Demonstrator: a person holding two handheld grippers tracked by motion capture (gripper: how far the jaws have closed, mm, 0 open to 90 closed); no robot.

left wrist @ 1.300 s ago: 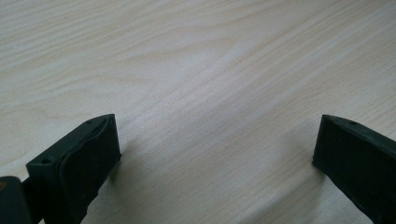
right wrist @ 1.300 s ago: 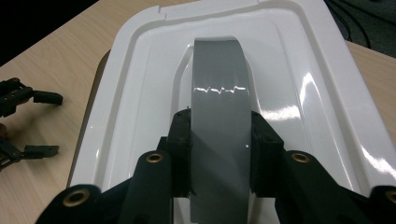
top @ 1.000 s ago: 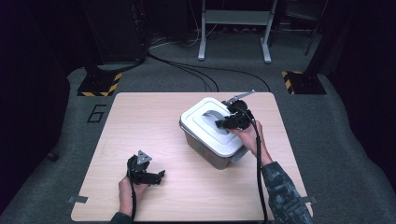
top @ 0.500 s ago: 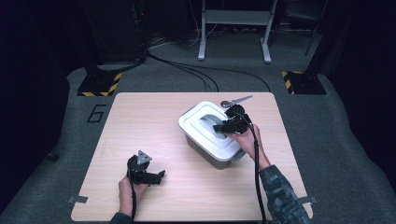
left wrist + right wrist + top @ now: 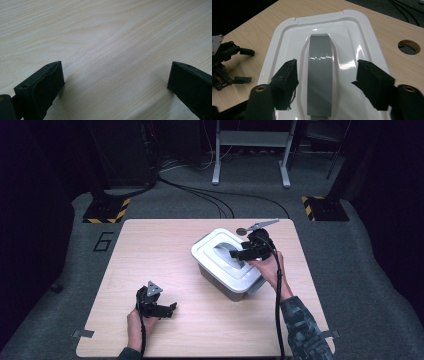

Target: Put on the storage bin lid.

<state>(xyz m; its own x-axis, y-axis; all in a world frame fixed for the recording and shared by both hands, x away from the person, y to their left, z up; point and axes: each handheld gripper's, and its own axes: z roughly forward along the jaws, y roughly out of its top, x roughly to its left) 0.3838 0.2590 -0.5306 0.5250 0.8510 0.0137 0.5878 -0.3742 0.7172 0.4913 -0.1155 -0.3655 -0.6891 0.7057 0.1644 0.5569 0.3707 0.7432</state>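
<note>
Reading "6" (image 5: 102, 241) beside table (image 5: 165, 255)

A white lid (image 5: 287, 45) with a grey handle (image 5: 320, 75) is sitting on a grey bin (image 5: 226, 285), black grippers (image 5: 156, 308) are showing against the pale wood-grain table (image 5: 150, 250), and yellow-and-black hazard stripes (image 5: 106, 213) are marking the grey floor (image 5: 370, 270)

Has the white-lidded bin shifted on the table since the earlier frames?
Yes, slightly. The bin sat a little farther from the table's round hole a second ago; it now lies closer to that hole and the far edge. The right gripper's fingers have just opened over its grey handle.
</note>
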